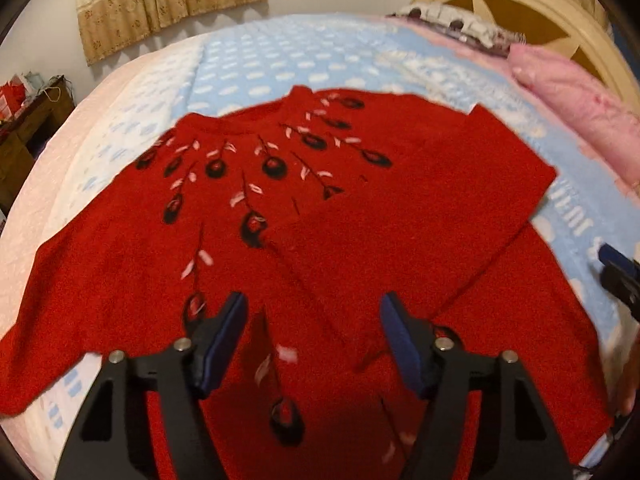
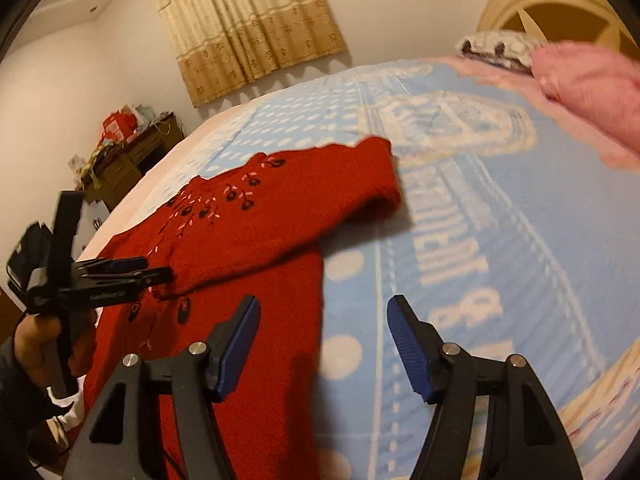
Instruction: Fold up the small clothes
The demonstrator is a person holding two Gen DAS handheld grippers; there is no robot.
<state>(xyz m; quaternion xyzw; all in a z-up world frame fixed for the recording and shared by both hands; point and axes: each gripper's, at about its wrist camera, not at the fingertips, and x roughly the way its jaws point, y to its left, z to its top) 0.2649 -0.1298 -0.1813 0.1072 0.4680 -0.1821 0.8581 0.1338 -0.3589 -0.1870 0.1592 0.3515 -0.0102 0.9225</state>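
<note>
Both tongs are gaping, empty: left gripper (image 1: pixel 312 344) hovering over the red sweater (image 1: pixel 280 248); right gripper (image 2: pixel 322 344) seemingly straddling its 3 o'clock edge, over the blue blanket (image 2: pixel 500 240).

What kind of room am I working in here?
Most likely a bedroom. The red sweater lies on a bed with a blue dotted blanket, a cream headboard stands behind a pink pillow, and beige curtains hang on the wall.

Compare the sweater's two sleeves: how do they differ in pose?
The sleeve on the headboard side is folded inward across the sweater, covering part of its pattern; the other sleeve lies spread outward on the blanket. Both are the same plain red knit.
</note>
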